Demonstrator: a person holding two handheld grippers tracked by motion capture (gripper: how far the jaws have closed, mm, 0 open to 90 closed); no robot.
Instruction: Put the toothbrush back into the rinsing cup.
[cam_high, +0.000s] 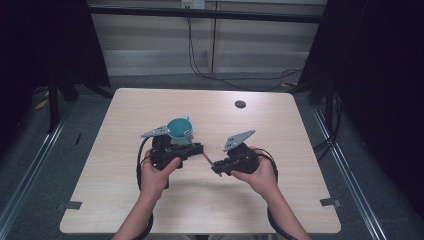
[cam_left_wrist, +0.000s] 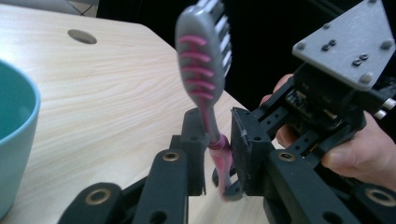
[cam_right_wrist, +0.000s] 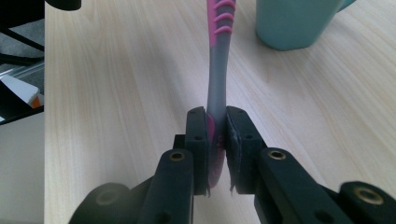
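Toothbrush, pink and grey, spans the gap between the 2 claws above the near middle of the tabletop. The right claw is clamped on its handle end, pads pressed flat against both sides. The left claw is set around the neck just below the head: in the left gripper view one pad touches the pink neck while a narrow gap shows beside the other, so this grip looks not quite seated.

Judging from that, the step in hand is a handover from the right claw to the left, with the bristled head pointing up and away from the left claw.

The next move calls for the left claw to bite firmly on the neck before the right claw lets go; releasing early would let the brush tip or fall onto the tabletop.

Only 1 container is present, a teal cup, standing upright on the tabletop just beyond the left hand. What shows of its inside looks empty, though the bottom is hidden. It seems the likely place for the brush, handle down.
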